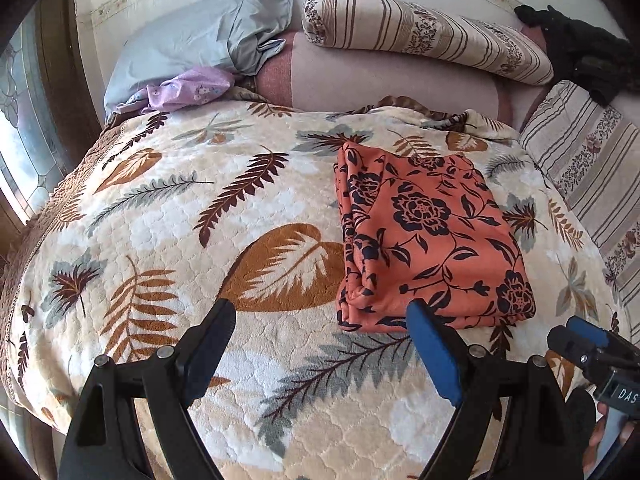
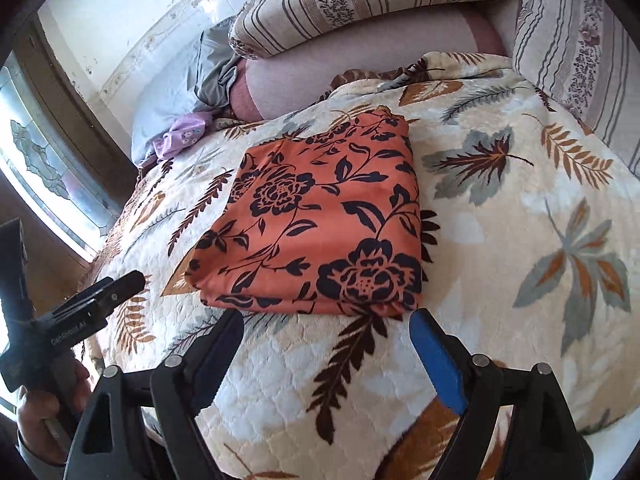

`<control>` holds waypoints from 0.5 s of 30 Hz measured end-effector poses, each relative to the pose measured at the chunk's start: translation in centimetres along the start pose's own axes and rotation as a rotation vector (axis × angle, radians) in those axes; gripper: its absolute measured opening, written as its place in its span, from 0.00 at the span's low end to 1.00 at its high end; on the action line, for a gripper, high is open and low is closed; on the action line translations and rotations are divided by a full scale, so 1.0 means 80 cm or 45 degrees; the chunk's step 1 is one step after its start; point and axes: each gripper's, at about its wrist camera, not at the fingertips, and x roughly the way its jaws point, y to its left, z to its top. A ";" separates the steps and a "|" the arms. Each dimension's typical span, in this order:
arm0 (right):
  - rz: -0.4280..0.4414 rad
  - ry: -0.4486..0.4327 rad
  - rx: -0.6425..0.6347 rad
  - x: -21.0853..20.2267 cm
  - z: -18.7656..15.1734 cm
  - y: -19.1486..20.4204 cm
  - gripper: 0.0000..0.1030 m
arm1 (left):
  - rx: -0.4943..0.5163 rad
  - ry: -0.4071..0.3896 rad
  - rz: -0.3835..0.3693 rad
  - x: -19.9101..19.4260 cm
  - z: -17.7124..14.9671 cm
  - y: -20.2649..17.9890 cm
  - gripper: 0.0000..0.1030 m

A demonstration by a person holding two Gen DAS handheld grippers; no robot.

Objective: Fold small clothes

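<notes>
Left wrist view: folded orange floral cloth (image 1: pixel 432 236) sits on the bed (image 1: pixel 160 216), just ahead of left tongs (image 1: pixel 320 314). Right tongs (image 2: pixel 326 322) also wide, empty. Risk: snagging an edge undoes the fold, imo.

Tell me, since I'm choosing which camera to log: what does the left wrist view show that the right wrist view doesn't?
Only the left wrist view shows the black garment heaped at the bed's far right corner, and the right gripper from the side.

Only the right wrist view shows the left gripper from the side, with the hand holding it.

Both show the folded orange cloth with black flowers, the cream leaf-print blanket, the striped pillows, the lilac cloth, and each camera's own open fingers.
</notes>
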 end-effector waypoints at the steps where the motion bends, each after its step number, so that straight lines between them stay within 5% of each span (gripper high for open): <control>1: -0.004 -0.003 -0.009 -0.003 -0.002 0.003 0.85 | 0.003 -0.002 0.002 -0.005 -0.001 -0.002 0.85; 10: -0.025 -0.067 -0.077 -0.031 0.004 0.026 0.85 | 0.041 -0.051 0.061 -0.034 -0.001 -0.011 0.85; 15: -0.146 -0.059 -0.164 -0.028 0.004 0.041 0.89 | 0.048 -0.063 0.125 -0.038 0.001 -0.017 0.85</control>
